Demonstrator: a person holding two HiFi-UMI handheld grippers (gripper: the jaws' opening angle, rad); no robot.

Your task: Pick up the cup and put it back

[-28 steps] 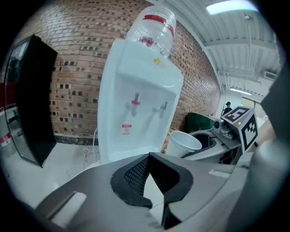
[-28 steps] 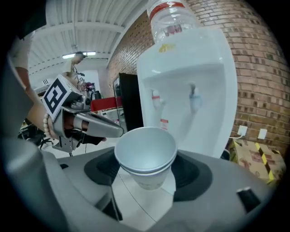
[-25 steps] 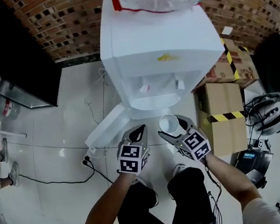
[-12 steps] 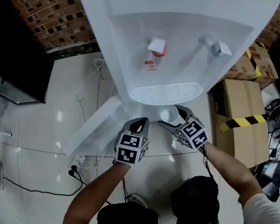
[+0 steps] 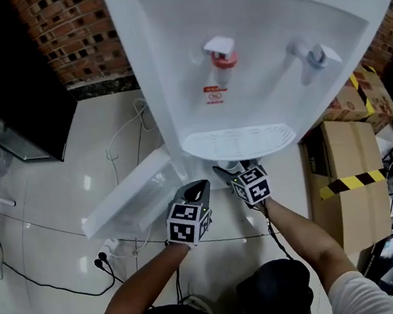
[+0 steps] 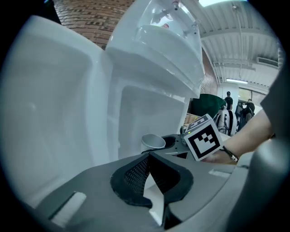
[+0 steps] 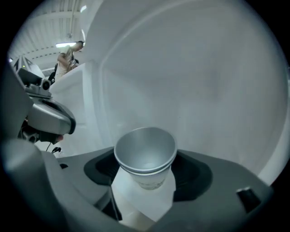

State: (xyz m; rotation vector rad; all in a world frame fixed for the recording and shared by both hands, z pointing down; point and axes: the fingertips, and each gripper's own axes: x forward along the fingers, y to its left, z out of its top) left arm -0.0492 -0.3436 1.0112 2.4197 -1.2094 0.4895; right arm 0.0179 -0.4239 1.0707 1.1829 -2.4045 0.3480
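A white paper cup (image 7: 145,156) stands upright between the jaws of my right gripper (image 7: 144,190), which is shut on it. In the head view the right gripper (image 5: 231,169) reaches under the drip tray (image 5: 238,142) of the white water dispenser (image 5: 169,62), and the tray hides most of the cup. From the left gripper view the cup (image 6: 153,141) sits in front of the dispenser's lower recess. My left gripper (image 5: 194,189) hangs just to the left of it, shut and holding nothing (image 6: 152,181).
A red tap (image 5: 220,53) and a pale tap (image 5: 311,57) sit above the tray. The dispenser's lower door (image 5: 129,195) hangs open to the left. Cardboard boxes (image 5: 339,190) stand at the right. A cable and plug (image 5: 107,246) lie on the floor.
The right gripper has carried the cup forward and slightly left, under the drip tray. The head view has closed in on the dispenser. The left gripper has hardly moved.
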